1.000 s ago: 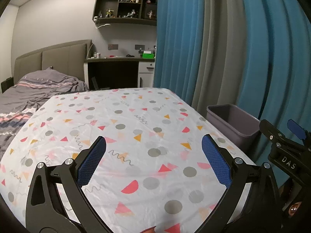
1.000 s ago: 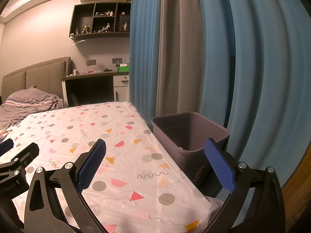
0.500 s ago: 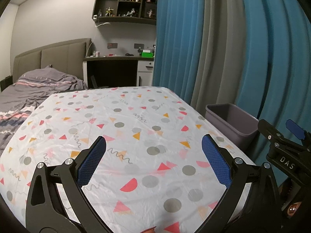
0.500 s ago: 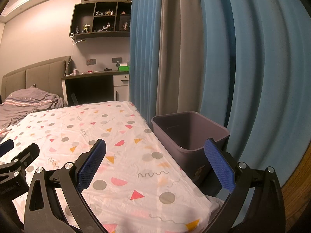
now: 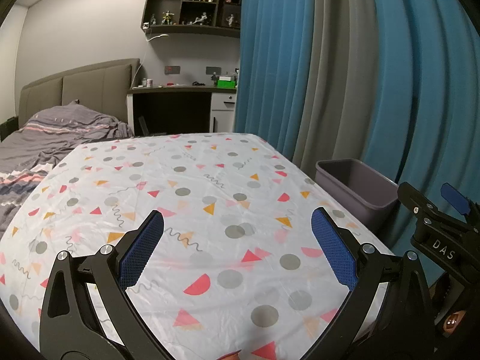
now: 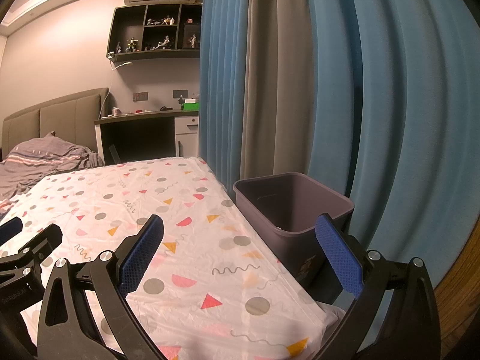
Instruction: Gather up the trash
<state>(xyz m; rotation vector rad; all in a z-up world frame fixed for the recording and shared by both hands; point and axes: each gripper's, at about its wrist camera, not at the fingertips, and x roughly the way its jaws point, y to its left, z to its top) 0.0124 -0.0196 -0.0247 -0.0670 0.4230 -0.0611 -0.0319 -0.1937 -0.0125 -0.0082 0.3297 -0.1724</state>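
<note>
A grey-purple bin (image 6: 292,210) stands on the floor against the table's right edge, seen also in the left wrist view as the bin (image 5: 357,187). Something small and pale lies at its bottom. My left gripper (image 5: 237,240) hangs open above the near part of the patterned tablecloth (image 5: 186,198), nothing between its blue pads. My right gripper (image 6: 240,246) is open too, straddling the table's right edge with its right finger in front of the bin. No trash shows on the tablecloth (image 6: 126,207). The right gripper's body (image 5: 435,228) appears at the right of the left wrist view.
Blue and grey curtains (image 6: 300,90) hang right behind the bin. A bed with grey bedding (image 5: 45,138) lies left of the table. A dark desk (image 5: 174,111) and wall shelves with figurines (image 5: 192,6) are at the back.
Both views have barely shifted; the left view has tilted slightly so the table sits a little lower. Both grippers stay open and hold nothing.
</note>
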